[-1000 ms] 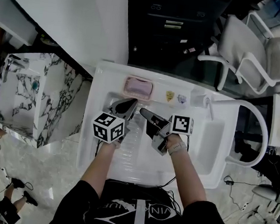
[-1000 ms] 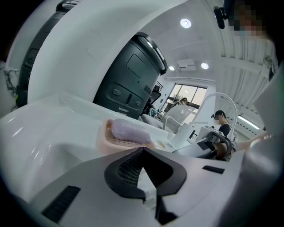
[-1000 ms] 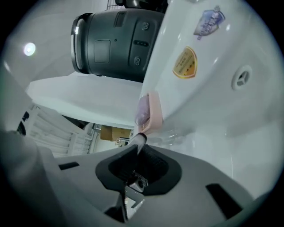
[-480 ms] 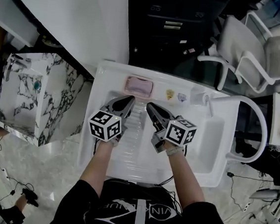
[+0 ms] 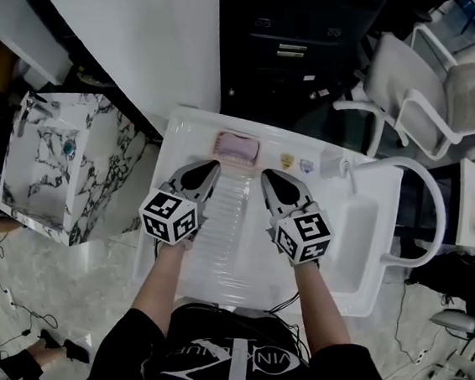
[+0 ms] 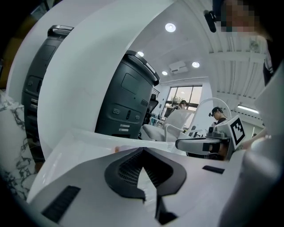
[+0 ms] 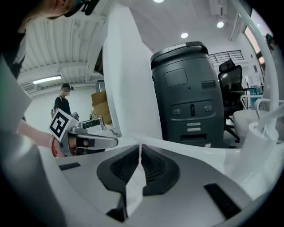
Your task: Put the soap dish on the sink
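The soap dish (image 5: pixel 237 148) is found set on the back ledge of the sink (image 5: pixel 193 134), at twelve o'clock from the left tongs (image 5: pixel 212 166) and right tongs (image 5: pixel 269 176), both closed, nothing held. Any withdrawal toward six o'clock is best kept clear of the dish.

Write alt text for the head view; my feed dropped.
A pink soap dish sits on the back rim of a white sink. A person holds the left gripper and right gripper over it, both shut and empty.
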Tool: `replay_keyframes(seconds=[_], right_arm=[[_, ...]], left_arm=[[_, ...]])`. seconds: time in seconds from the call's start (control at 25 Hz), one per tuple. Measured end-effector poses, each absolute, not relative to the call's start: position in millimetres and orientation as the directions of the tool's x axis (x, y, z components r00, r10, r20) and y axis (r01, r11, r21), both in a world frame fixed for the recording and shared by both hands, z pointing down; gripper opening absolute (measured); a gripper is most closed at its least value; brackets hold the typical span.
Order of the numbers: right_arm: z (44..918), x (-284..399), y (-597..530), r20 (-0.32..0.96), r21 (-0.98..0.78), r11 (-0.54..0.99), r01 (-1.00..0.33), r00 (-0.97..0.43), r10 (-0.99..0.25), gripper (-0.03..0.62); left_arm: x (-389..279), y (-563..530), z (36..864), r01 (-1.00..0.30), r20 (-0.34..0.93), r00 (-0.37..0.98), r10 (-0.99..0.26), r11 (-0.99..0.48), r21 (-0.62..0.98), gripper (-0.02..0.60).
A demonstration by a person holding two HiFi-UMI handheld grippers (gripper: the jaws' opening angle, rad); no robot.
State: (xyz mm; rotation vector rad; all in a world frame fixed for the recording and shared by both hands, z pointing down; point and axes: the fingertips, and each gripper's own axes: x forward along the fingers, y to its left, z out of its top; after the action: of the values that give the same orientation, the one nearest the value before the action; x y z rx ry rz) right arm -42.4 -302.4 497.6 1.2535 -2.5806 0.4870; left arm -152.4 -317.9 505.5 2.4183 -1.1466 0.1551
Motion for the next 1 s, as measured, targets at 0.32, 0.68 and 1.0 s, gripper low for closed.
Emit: replay_keyframes(seconds=[0.32, 0.68, 1.0], right_arm=[[462, -31, -297, 0.32, -0.099, 0.588, -0.803, -0.585, -0.745, 0.035], [423, -21, -298, 0.263, -0.039, 0.574, -0.818, -0.563, -0.784, 0.034], [398, -11, -295, 0.215, -0.024, 0.554, -0.832, -0.546, -0.81, 0.034]], left_arm=[[-171, -307, 473, -0.788, 0.262, 0.611, -0.747, -0.54, 0.297, 0.014], [-188, -305, 430, -0.811, 0.204, 0.579, -0.79, -0.53, 0.249, 0.014], [-196, -303, 398, -0.82, 0.159, 0.563, -0.811, -0.524, 0.228, 0.014]])
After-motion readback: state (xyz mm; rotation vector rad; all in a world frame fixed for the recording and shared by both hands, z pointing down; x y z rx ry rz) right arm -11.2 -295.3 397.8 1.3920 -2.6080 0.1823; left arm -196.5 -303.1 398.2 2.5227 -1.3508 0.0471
